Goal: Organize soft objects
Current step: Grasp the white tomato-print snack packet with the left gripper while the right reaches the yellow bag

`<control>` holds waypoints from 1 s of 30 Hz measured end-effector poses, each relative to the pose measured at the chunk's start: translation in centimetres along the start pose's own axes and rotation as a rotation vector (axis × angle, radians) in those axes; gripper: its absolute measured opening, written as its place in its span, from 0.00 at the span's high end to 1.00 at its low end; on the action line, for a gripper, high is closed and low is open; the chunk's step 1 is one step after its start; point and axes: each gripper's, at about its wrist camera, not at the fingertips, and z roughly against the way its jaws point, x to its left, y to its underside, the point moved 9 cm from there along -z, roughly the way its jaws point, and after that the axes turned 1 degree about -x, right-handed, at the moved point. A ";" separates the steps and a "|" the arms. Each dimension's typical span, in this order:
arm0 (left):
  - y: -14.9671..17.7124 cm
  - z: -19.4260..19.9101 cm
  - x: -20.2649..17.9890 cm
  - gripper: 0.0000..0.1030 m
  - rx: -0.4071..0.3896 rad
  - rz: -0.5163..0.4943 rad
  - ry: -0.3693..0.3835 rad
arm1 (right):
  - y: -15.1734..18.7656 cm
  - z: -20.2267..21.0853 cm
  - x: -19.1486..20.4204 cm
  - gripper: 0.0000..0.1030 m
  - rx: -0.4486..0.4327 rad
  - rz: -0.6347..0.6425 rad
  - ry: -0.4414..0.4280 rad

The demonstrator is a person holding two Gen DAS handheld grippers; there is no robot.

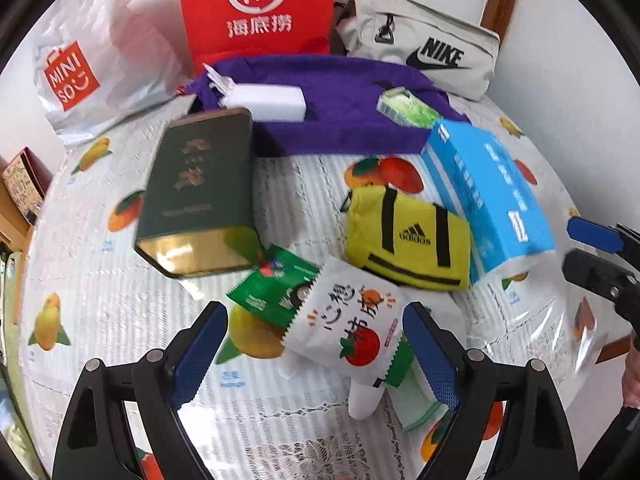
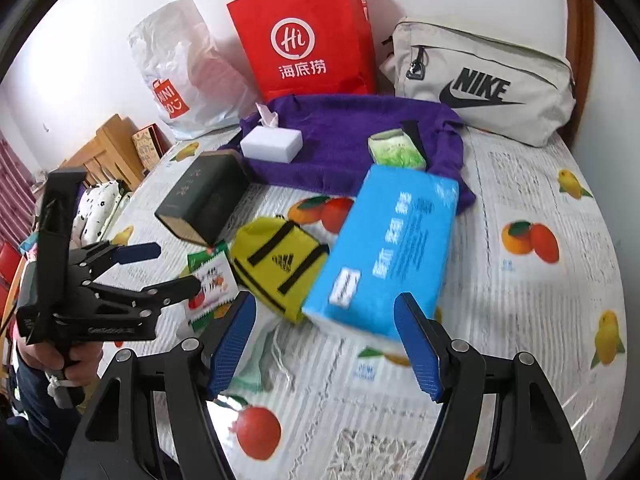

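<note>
Both claws hang spread and empty above the desk (image 2: 520,200), which is covered by a fruit-print cloth. Between the fingers of the left claw (image 1: 316,344) lies a white snack packet (image 1: 348,320) with a tomato picture, overlapping a green packet (image 1: 276,292) and what looks like a pale green mask (image 1: 416,408) beneath. The right claw (image 2: 326,334) faces the near end of a blue tissue pack (image 2: 388,248), which leans on a yellow drawstring pouch (image 2: 276,264).

Overlap is the main risk. Closing the left claw on the white packet would likely pinch the green one or the mask as well, dragging two things at once. The blue pack is wide and slippery-looking; a grip at its end could let it sag or slide out, and lifting it may tug the yellow pouch along. A dark green tin (image 1: 200,192) lies close by and is rigid, so a careless sweep could knock it. Further back, a purple towel (image 2: 344,140) carries a white tissue block (image 2: 272,144) and a small green pack (image 2: 396,148); pulling the towel first would spill both.
</note>
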 end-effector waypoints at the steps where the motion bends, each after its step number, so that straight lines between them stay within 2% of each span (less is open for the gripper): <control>1: 0.3 -0.2 -0.1 0.14 0.004 0.005 0.004 | 0.3 0.1 0.0 0.31 0.001 0.000 0.000; 8: 1.1 -1.7 -1.0 0.14 -0.003 -0.025 0.041 | 2.9 -0.2 -0.6 0.31 0.022 -0.019 0.009; 10: 0.9 -1.7 -1.1 0.17 -0.017 -0.021 0.060 | 3.3 -0.5 -0.9 0.31 0.030 -0.028 0.013; 12: 0.7 -1.7 -1.2 0.35 -0.025 -0.023 0.083 | 3.6 -0.8 -1.0 0.31 0.037 -0.032 0.014; 18: 0.9 -1.2 -0.1 0.61 -0.047 -0.012 0.114 | 3.8 -1.5 -0.8 0.31 0.047 -0.024 0.014; 22: 1.3 -0.7 1.4 0.63 -0.050 0.018 0.104 | 3.8 -1.8 -0.6 0.31 0.051 -0.021 0.008; 23: 1.4 -0.6 1.8 0.68 -0.055 0.024 0.102 | 3.8 -1.9 -0.5 0.31 0.051 -0.020 0.005; 25: 1.6 -0.4 2.6 0.70 -0.054 0.044 0.099 | 3.9 -2.1 -0.4 0.31 0.056 -0.016 0.002; 26: 1.6 -0.3 2.9 0.74 -0.060 0.049 0.098 | 4.0 -2.3 -0.3 0.31 0.059 -0.014 0.001; 30: 1.6 -0.3 3.2 0.80 -0.070 0.053 0.117 | 4.2 -2.7 0.1 0.31 0.068 -0.005 -0.004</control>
